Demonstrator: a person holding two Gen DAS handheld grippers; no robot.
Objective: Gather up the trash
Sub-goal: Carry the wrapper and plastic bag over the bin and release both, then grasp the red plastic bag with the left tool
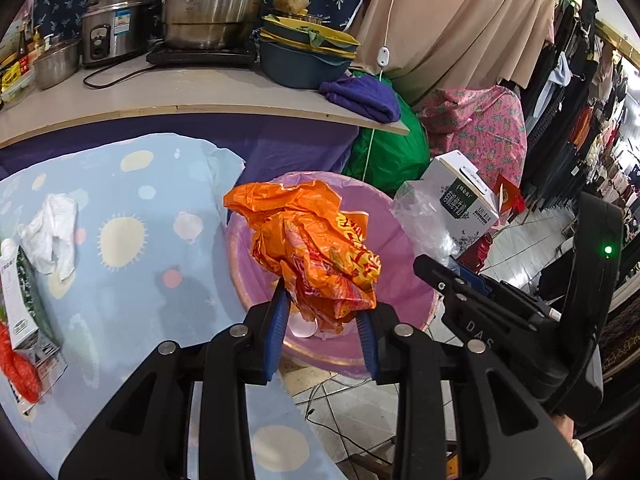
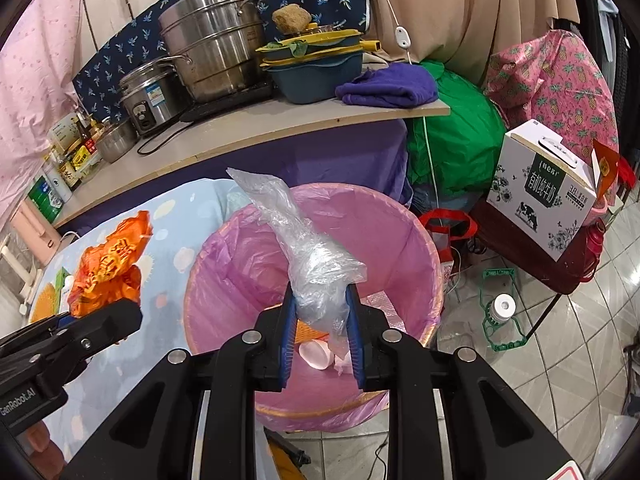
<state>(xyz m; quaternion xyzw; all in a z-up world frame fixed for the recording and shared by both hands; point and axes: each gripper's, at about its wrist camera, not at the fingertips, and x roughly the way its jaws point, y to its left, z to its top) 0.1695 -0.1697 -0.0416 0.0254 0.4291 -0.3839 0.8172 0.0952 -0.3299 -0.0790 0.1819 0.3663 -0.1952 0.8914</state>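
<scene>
L gripper jaws clamp orange wrapper; R gripper jaws pinch clear plastic bag. Both over pink-lined bin beside table.

Your left gripper points forward and slightly down, its blue-padded fingers pinched on an orange plastic bag. Your right gripper sits just to the right of it, angled the same way, its fingers clamped around a clear plastic bag.
</scene>
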